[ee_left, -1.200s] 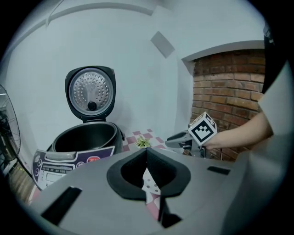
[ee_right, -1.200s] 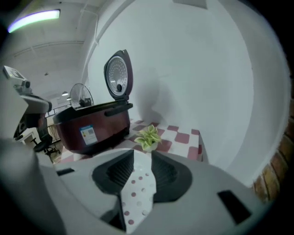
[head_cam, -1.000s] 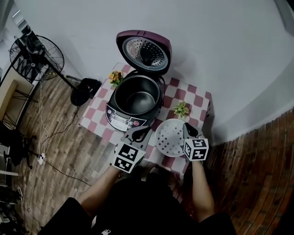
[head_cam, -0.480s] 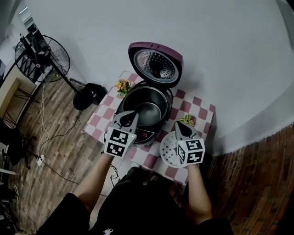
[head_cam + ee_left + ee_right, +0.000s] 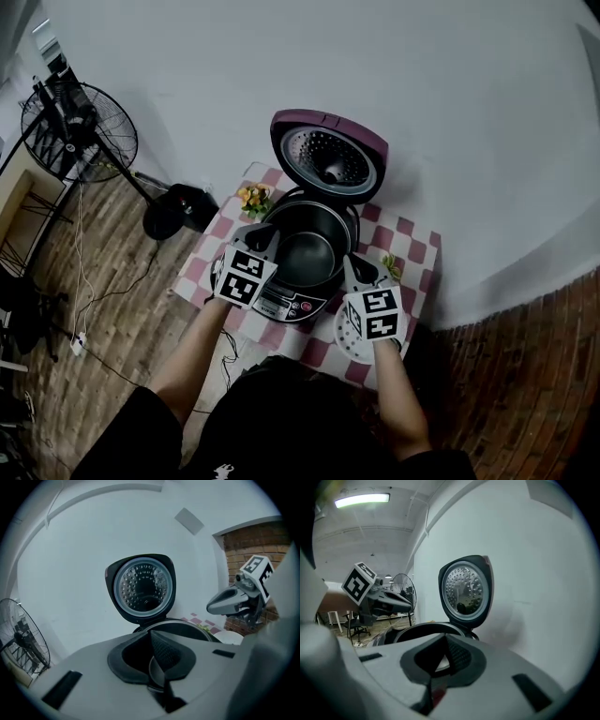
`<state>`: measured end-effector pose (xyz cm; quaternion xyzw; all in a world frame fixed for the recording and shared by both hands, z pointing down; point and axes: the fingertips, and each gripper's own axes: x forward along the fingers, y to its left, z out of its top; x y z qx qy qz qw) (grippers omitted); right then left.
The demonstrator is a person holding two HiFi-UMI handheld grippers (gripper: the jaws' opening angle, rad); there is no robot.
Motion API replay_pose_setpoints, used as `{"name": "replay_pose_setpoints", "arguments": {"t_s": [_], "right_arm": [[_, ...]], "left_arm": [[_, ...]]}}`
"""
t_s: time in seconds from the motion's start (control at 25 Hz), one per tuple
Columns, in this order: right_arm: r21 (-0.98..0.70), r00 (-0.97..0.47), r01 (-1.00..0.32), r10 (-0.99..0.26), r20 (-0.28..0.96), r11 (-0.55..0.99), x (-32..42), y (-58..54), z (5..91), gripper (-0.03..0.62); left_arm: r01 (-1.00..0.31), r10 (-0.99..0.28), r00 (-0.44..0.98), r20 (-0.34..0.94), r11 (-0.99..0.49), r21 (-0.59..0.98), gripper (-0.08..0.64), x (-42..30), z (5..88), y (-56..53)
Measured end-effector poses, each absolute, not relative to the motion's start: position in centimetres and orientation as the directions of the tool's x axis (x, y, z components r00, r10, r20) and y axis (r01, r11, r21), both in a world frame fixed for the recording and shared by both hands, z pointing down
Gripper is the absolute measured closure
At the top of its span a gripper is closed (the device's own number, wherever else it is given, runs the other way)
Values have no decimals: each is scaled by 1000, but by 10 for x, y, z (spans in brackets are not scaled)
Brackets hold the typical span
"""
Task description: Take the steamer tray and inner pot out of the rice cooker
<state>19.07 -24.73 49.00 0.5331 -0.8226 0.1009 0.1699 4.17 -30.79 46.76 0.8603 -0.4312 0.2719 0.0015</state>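
View from above: a floor fan [image 5: 80,117] is standing on the wooden floor [image 5: 103,309] at far left, and a white wall [image 5: 450,112] is closing off the scene behind a small table under a pink-and-white checked cloth [image 5: 412,246]. On the cloth, a yellow-flowered plant [image 5: 251,199] is sitting at the rear left, and the rice cooker [image 5: 281,305] is standing in the middle with its lid [image 5: 330,157] raised. The inner pot [image 5: 309,248] is resting inside the cooker. The steamer tray [image 5: 349,336] is lying flat on the cloth just to the cooker's right (partly covered by the marker cube). The left gripper [image 5: 260,234] is hovering at the cooker's left rim; its jaws, all but together, have just been parting by a sliver, with nothing between them. The right gripper [image 5: 354,267] is pointing at the cooker's right rim, jaws together and empty (contact with the rim cannot be judged). The left forearm [image 5: 192,347] and right forearm [image 5: 394,394] are both reaching forward, and each gripper is tilting slightly downward.
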Motion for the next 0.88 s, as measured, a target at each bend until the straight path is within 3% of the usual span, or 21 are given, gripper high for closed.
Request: {"name": "replay_pose_setpoints", "arguments": {"t_s": [0.44, 0.88], "right_arm": [[56, -351, -910, -835, 424, 411, 155, -287, 493, 591], [91, -300, -915, -815, 495, 393, 135, -311, 508, 591]], "left_arm": [[-695, -675, 521, 522, -691, -200, 505, 29, 493, -352], [-609, -547, 539, 641, -778, -151, 338, 30, 536, -379]]}}
